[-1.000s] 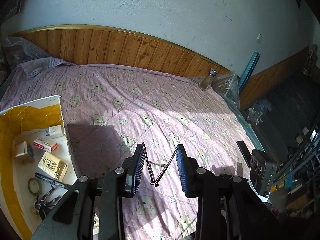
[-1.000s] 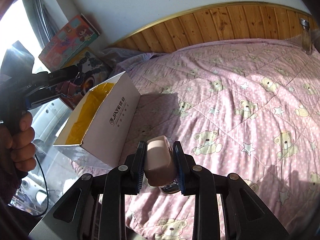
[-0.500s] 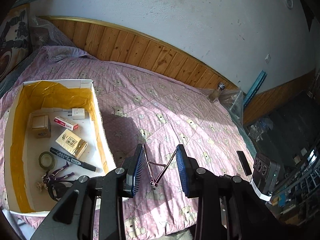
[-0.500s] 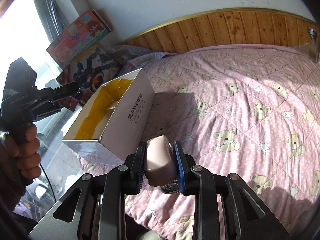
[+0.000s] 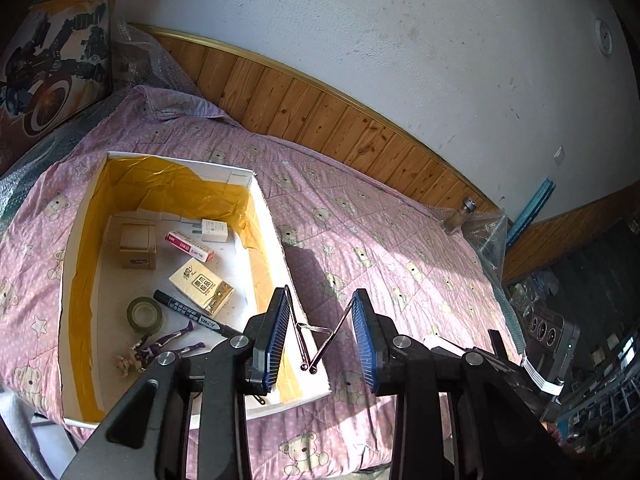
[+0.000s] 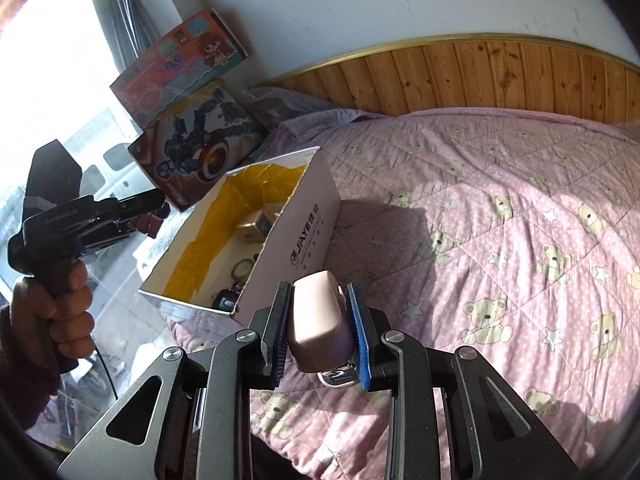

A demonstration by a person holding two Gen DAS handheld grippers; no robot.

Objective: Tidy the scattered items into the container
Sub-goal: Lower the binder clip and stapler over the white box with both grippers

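Observation:
A white cardboard box (image 5: 272, 220) lined with yellow tape sits on the pink bear-print bed. Inside lie a marker (image 5: 192, 314), a tape roll (image 5: 145, 314), several small packets and a purple figure. My left gripper (image 5: 321, 300) hovers over the box's near right corner, shut on the wire handles of a binder clip (image 5: 316, 340). In the right wrist view the left gripper (image 6: 154, 210) hangs left of the box (image 6: 304, 240), the dark red clip (image 6: 150, 224) at its tip. My right gripper (image 6: 319, 292) is shut on a pink stapler (image 6: 316, 320), just in front of the box's near wall.
Two toy boxes (image 6: 180, 60) lean against the wall behind the box. A glass jar (image 5: 460, 216) stands at the bed's far corner by the wooden headboard (image 5: 320, 112). A person's hand (image 6: 52, 312) grips the left handle. Open quilt (image 6: 520, 220) lies to the right.
The left gripper has risen and swung over the box, which now fills the lower left of its view. The right gripper has come nearer the box, still holding the stapler.

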